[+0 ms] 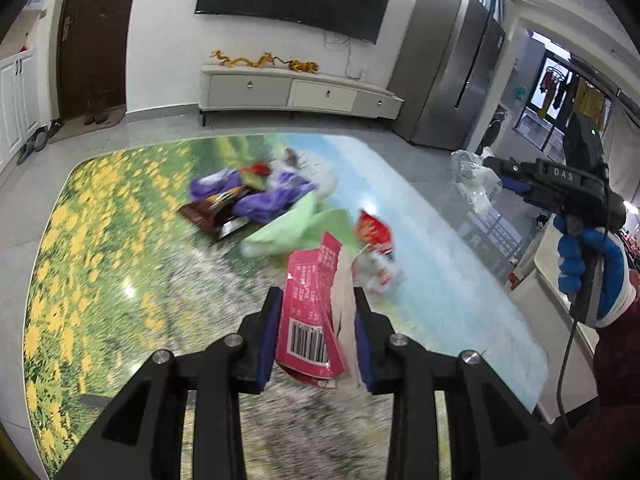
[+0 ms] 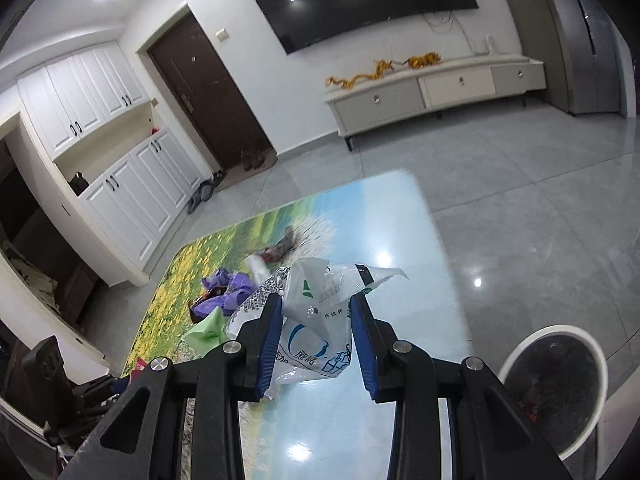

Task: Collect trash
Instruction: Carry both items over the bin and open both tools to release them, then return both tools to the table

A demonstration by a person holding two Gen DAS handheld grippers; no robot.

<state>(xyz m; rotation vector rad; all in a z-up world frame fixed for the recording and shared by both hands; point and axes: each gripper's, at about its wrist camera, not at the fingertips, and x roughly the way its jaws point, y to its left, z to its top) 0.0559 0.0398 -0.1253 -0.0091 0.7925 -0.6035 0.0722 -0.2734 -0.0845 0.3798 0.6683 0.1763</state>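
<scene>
- Above the table [image 1: 100,240] with its printed meadow cover, the left tool [image 1: 316,320] is clamped on a pink wrapper [image 1: 308,312]; both blue pads press its sides and the barcode end hangs toward the camera, so the wrapper rides clear of the surface, not resting on it.
- Over the table's right-hand side, the right tool [image 2: 316,332] is closed on a crumpled white plastic bag [image 2: 316,312]; the bag fills the gap between the pads and bulges out above them, which suggests the grip is on a gathered fold and not on the whole bag.
- Beside the table on the floor, low and to the right in the right wrist view, stands a white bin [image 2: 516,364] lined with a dark bag, its mouth open upward; that is most likely where both pieces are headed, and it explains why the right tool carries its load on that side.
- Farther back on the table the remaining trash lies loose: a purple wrapper [image 1: 256,196], a pale green sheet [image 1: 296,228] and a red packet [image 1: 372,232], close together near the middle.
- From the left wrist view the gloved right hand [image 1: 588,264] grips its tool's handle off the table's right edge, with the white bag at its tip.
</scene>
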